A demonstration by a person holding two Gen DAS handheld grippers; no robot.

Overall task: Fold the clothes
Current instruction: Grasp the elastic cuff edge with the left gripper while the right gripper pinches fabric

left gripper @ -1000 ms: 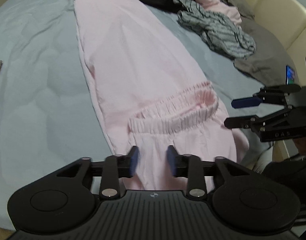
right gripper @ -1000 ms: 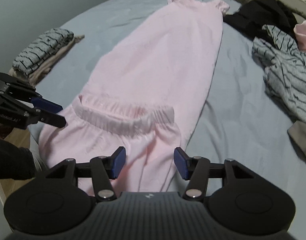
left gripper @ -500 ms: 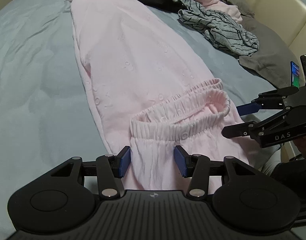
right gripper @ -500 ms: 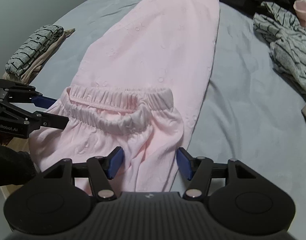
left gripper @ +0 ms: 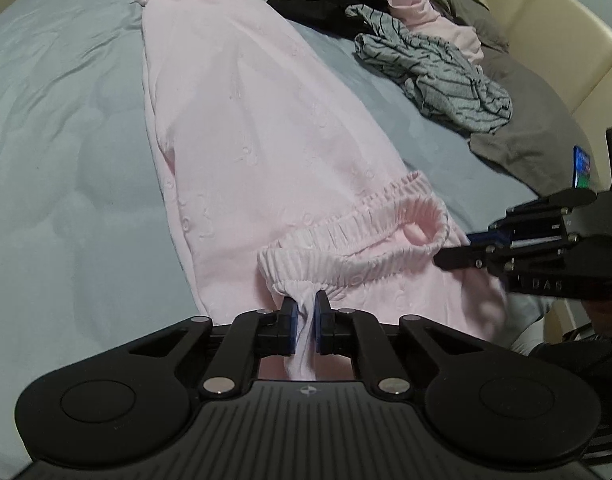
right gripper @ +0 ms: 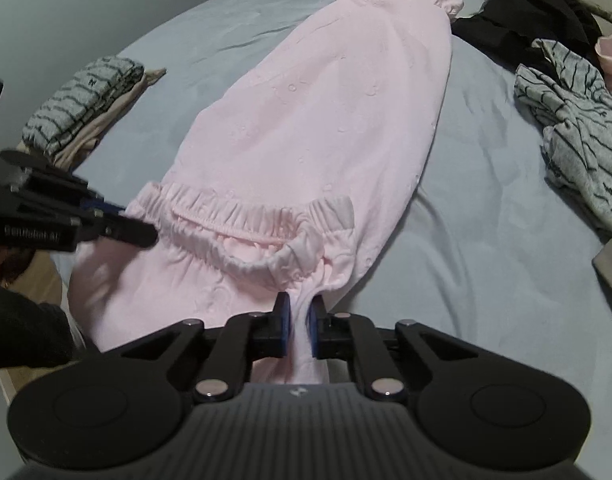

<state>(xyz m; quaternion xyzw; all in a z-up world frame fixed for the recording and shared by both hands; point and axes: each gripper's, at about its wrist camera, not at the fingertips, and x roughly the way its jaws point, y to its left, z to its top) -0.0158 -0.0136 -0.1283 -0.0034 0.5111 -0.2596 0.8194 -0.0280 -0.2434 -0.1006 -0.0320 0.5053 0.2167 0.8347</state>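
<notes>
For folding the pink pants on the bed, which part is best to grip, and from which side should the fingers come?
Grip the pink pants at the two ends of the elastic waistband, coming from the near bed edge. The waist lies nearest, and the legs stretch away flat, so it can probably be carried toward the cuffs. Both the left gripper and right gripper already pinch fabric just below it.

Left gripper (left gripper: 305,322) pinching pink pants (left gripper: 266,152) waistband, right gripper (left gripper: 461,246) at opposite side

Left tongs (left gripper: 304,316) pinched together low and level, right tongs (right gripper: 297,316) likewise, side by side
</notes>
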